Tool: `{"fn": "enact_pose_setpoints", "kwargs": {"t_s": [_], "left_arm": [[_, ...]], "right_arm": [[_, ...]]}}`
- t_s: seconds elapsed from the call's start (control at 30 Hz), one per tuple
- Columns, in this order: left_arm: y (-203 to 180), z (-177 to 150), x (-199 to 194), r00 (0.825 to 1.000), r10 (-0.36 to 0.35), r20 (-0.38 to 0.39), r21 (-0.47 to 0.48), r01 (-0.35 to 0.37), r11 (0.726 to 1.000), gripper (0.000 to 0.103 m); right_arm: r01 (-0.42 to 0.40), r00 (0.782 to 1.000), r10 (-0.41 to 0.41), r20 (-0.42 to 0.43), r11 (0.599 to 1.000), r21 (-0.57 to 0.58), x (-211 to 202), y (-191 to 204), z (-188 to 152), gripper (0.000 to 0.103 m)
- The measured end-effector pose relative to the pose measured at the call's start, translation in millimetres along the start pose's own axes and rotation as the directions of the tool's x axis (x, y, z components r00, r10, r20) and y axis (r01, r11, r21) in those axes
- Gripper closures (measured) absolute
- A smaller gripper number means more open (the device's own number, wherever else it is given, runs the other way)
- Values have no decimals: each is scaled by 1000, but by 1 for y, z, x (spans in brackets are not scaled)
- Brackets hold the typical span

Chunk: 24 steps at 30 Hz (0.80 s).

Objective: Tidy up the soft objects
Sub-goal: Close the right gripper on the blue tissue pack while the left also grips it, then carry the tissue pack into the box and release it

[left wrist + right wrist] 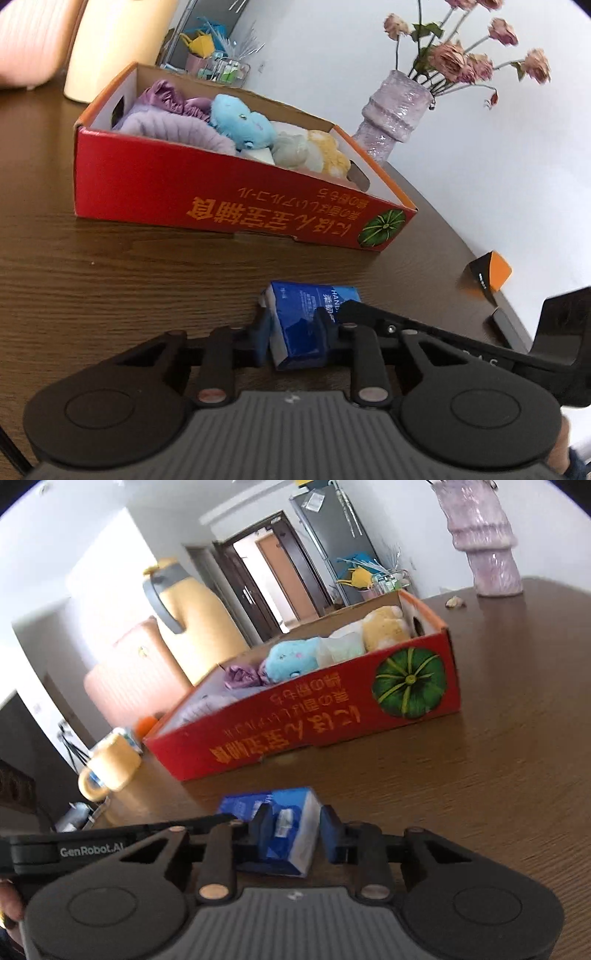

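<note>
A blue tissue pack (310, 321) lies on the brown wooden table (110, 266), in front of a red cardboard box (207, 192). The box holds a blue plush (242, 123), purple fabric (173, 125), a pale toy and a yellow plush (330, 153). My left gripper (295, 332) is shut on the pack. My right gripper (295, 834) also has its pads around the same pack (291, 834), left pad touching, right pad a little off it. The box (332, 716) with its plush toys (291, 657) stands beyond.
A lilac vase (391, 114) with dried flowers stands behind the box at the right. A small orange and black box (489, 275) sits near the table's right edge. A cream jug (110, 48) stands at the back left. A yellow mug (110, 768) is at the left.
</note>
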<state>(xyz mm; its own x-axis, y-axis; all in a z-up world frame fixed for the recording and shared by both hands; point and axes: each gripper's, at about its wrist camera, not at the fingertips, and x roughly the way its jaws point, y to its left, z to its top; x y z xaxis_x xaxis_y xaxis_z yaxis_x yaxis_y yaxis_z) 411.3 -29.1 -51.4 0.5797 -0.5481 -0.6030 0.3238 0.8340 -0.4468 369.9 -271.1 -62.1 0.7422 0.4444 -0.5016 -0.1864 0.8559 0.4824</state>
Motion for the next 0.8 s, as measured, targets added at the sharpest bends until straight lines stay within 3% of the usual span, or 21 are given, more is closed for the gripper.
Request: {"fn": "enact_pose_setpoints", "kwargs": {"t_s": [0.1, 0.23, 0.53, 0.8], "left_arm": [[4, -1, -5, 1000, -2, -6, -59, 2, 998, 85], [-15, -21, -31, 999, -7, 34, -30, 8, 1000, 85], [-61, -109, -95, 997, -12, 77, -57, 17, 998, 85], [-87, -112, -114, 994, -24, 106, -6, 25, 1000, 85]], "right_arm": [[-28, 1000, 28, 14, 998, 55, 3, -1, -6, 79], [-41, 999, 40, 13, 992, 117, -6, -4, -8, 84], [-38, 997, 36, 62, 999, 28, -98, 21, -64, 84], [-45, 992, 39, 116, 998, 42, -143, 25, -87, 84]]}}
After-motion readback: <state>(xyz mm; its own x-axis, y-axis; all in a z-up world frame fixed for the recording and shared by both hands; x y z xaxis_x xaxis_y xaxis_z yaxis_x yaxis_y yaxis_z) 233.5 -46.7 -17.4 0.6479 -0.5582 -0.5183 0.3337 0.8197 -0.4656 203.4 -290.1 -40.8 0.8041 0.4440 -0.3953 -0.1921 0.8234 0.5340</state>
